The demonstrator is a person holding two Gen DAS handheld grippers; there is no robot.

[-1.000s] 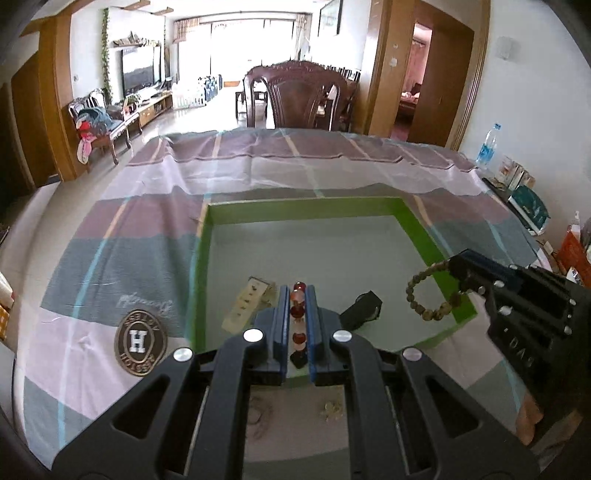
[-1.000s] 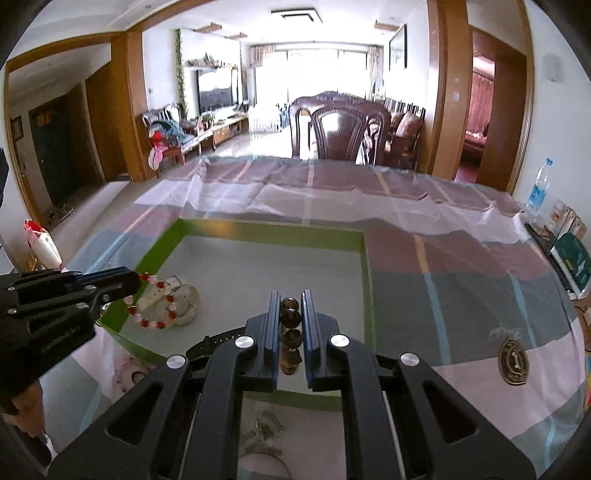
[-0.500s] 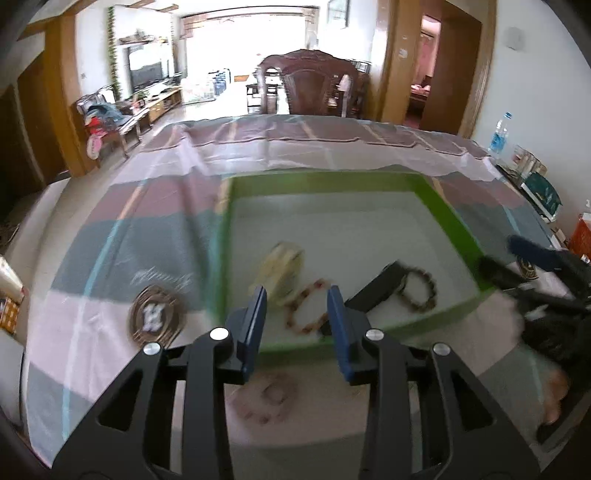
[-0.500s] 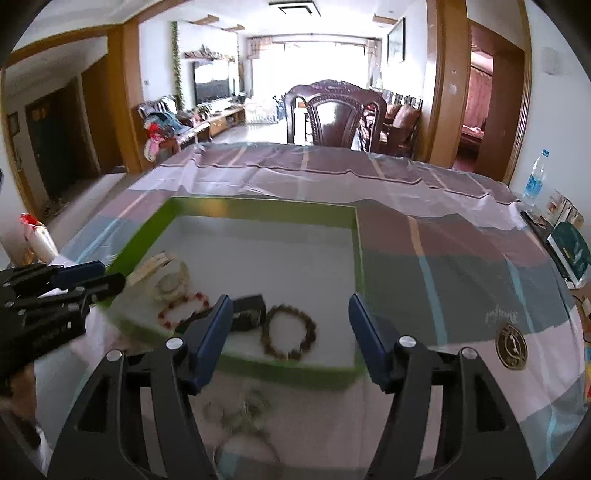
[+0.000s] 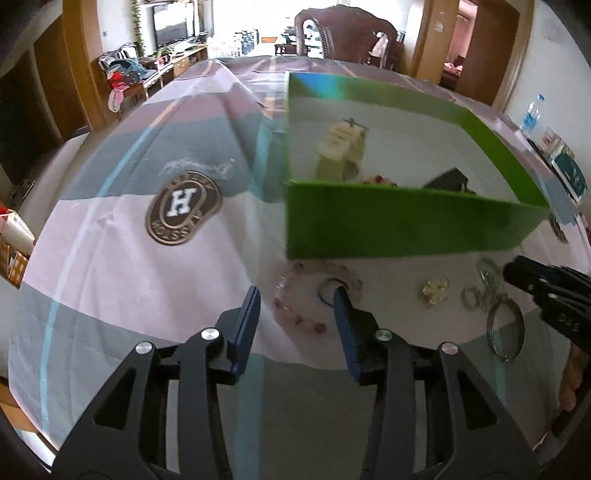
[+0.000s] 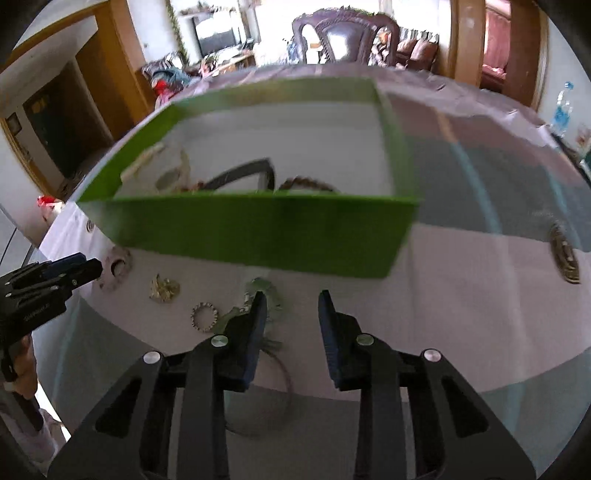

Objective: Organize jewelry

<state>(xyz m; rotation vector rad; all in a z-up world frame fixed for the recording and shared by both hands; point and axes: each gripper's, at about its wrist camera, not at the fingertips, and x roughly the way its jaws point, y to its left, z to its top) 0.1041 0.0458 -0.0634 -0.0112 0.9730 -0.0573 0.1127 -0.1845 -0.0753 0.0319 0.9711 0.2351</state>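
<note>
A green box (image 5: pixel 406 229) (image 6: pixel 266 232) holds a cream watch (image 5: pixel 341 147), a black strap (image 6: pixel 240 173), a red bead bracelet and a brown bead bracelet (image 6: pixel 306 182). My left gripper (image 5: pixel 295 299) is open, low over a pink bead bracelet (image 5: pixel 314 291) on the cloth in front of the box. My right gripper (image 6: pixel 290 302) is open above silver rings (image 6: pixel 203 317) and a thin bangle (image 6: pixel 284 373). A gold trinket (image 5: pixel 434 290) (image 6: pixel 164 288) lies between them.
The table has a striped pink and grey cloth (image 5: pixel 129 258) with a round H badge (image 5: pixel 183 210). A dark wooden chair (image 6: pixel 343 33) stands at the far side. A water bottle (image 5: pixel 530 112) and books stand at the right edge.
Both grippers opened and dropped the red bead bracelet and brown bead bracelet into the box, then pulled back and down to the loose jewelry in front of it.
</note>
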